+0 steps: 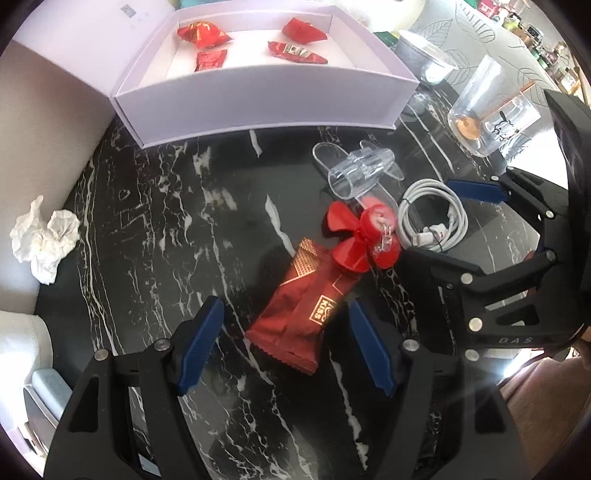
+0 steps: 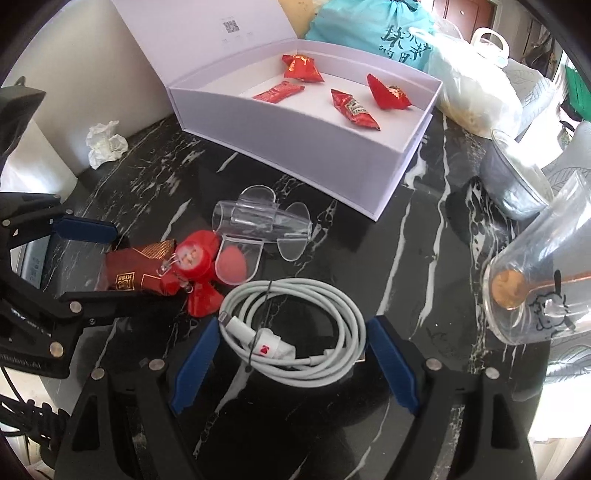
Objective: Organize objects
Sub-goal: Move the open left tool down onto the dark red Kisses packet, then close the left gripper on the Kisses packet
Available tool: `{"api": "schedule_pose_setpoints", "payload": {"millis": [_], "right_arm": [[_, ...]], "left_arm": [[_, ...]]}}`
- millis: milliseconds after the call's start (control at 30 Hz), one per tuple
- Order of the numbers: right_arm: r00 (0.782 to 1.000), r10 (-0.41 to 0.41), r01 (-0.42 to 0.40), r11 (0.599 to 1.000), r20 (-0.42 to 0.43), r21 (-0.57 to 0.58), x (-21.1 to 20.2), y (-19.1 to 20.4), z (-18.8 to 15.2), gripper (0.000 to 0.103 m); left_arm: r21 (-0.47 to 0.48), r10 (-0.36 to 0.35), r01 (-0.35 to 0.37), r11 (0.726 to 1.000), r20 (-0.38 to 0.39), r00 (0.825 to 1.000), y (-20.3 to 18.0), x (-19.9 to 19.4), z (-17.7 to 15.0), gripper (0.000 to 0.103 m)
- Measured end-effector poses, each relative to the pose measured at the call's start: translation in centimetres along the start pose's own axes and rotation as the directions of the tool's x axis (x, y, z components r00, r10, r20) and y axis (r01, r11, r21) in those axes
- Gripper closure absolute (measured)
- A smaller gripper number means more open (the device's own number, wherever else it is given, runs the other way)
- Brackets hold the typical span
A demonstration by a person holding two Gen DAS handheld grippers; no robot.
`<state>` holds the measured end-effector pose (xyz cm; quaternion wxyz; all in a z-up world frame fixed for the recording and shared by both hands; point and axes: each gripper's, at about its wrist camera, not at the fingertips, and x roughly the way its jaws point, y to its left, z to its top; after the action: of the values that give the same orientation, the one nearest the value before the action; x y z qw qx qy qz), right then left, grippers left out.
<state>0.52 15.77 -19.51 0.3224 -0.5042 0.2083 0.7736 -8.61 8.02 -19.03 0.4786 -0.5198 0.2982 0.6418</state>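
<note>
A dark red "KISS" snack packet [image 1: 301, 306] lies on the black marble table, between the open jaws of my left gripper [image 1: 286, 314]. It also shows in the right wrist view [image 2: 138, 271]. A red propeller toy [image 1: 364, 236] overlaps its far end. A coiled white cable [image 2: 295, 328] lies between the open jaws of my right gripper [image 2: 291, 332], which also shows in the left wrist view [image 1: 443, 221]. An open white box [image 1: 266, 99] at the back holds several red candies [image 1: 201, 35].
A clear plastic plane-shaped case [image 1: 360, 168] lies beyond the toy. Clear cups [image 2: 543, 280] stand at the right. A crumpled tissue [image 1: 42, 240] lies at the left edge. Bags [image 2: 469, 85] sit behind the box.
</note>
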Motion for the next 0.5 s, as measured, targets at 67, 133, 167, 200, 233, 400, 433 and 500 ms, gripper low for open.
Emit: {"api": "schedule_pose_setpoints", "payload": {"millis": [67,133,167,200,233,400,433,500], "right_arm": [[1.000,-0.008,0.008,1.000,-0.004,0.001,0.1,0.1,0.1,0.020],[1.000,-0.016,0.016,1.000,-0.008,-0.007,0.2,0.2,0.2,0.024],[1.000,-0.017,0.017,1.000,-0.001,-0.008,0.0,0.3,0.2,0.026],[1.000,-0.023,0.023,1.000,-0.004,0.000,0.0,0.3,0.2,0.027],[1.000,-0.026,0.026,1.000,-0.003,0.008,0.0,0.3,0.1,0.028],[1.000,-0.014,0.014,1.000,-0.006,0.010,-0.2,0.3,0.1,0.030],[1.000,-0.006,0.007,1.000,-0.007,0.017,-0.2,0.1,0.1,0.030],[1.000,0.007,-0.006,0.999,-0.014,0.041,-0.4,-0.2,0.0,0.030]], "left_arm": [[0.014,0.001,-0.001,1.000,0.010,1.000,-0.1,0.0,-0.1,0.033],[0.029,0.000,0.000,1.000,0.015,1.000,-0.2,0.0,-0.2,0.036],[0.041,0.001,-0.002,0.999,0.017,1.000,-0.4,-0.1,-0.2,0.041],[0.058,0.006,-0.007,0.998,0.020,1.000,-0.6,-0.1,-0.3,0.049],[0.081,0.021,-0.022,0.996,0.021,1.000,-0.8,-0.1,-0.3,0.052],[0.152,0.034,-0.036,0.988,0.017,0.999,-1.9,-0.3,-0.8,0.071],[0.148,0.024,-0.026,0.989,0.014,1.000,-1.9,-0.4,-0.9,0.071],[0.126,0.010,-0.011,0.992,0.008,1.000,-1.6,-0.5,-0.9,0.073]]}}
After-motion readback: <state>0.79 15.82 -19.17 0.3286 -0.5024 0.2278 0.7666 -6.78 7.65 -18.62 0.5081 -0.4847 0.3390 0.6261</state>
